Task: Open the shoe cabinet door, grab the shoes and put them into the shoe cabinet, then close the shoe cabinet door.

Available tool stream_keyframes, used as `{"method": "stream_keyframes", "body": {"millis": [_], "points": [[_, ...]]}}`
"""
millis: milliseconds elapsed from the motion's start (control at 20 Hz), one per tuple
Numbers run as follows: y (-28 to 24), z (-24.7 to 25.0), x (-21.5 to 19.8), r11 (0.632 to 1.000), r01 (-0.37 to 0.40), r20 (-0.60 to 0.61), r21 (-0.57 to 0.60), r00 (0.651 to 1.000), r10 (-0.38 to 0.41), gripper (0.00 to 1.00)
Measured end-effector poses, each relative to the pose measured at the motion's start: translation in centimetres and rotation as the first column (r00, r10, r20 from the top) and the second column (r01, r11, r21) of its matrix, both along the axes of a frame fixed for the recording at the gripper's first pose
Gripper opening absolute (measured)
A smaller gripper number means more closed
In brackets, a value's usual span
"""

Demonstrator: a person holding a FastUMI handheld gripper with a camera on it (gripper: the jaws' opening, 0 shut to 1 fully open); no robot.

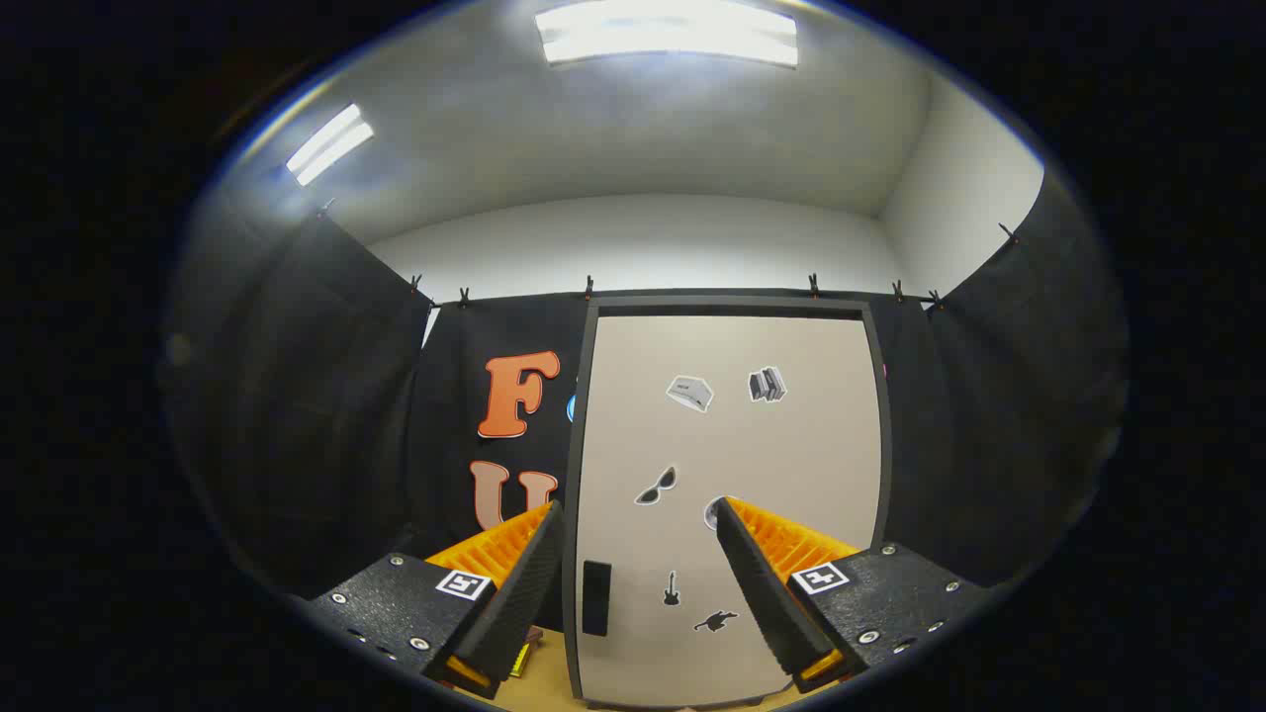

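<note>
The gripper view looked forward along the two fingers at a tall shoe cabinet [732, 494] that stood upright against the black cloth wall [326, 415] of the booth. The cabinet's pale door [752, 445] was shut, set flush inside a dark frame [586, 445]. A small dark handle [596, 596] sat low on the door, close to the frame's left side. Several small stickers [689, 392] were scattered over the door, among them sunglasses, a guitar and a stack of books. The jaws of the gripper [638, 519] stood wide apart and held nothing. The left finger's tip lay in front of the frame's left side, and the right finger's tip lay in front of the middle of the door; whether either touched the cabinet could not be told. The handle showed between the two fingers, nearer the left one. Above the cloth wall rose a white wall and a ceiling with two bright light panels [668, 35]. A strip of tan floor [539, 672] showed at the cabinet's foot.
</note>
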State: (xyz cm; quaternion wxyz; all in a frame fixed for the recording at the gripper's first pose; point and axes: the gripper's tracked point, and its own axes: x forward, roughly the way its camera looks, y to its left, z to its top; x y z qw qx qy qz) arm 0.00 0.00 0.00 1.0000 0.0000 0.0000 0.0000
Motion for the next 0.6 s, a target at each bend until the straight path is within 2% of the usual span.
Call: {"method": "stream_keyframes", "body": {"millis": [600], "points": [[1.5,-0.5,0.7,1.000,-0.018,0.000,0.007,1.000,0.018,0.95]]}}
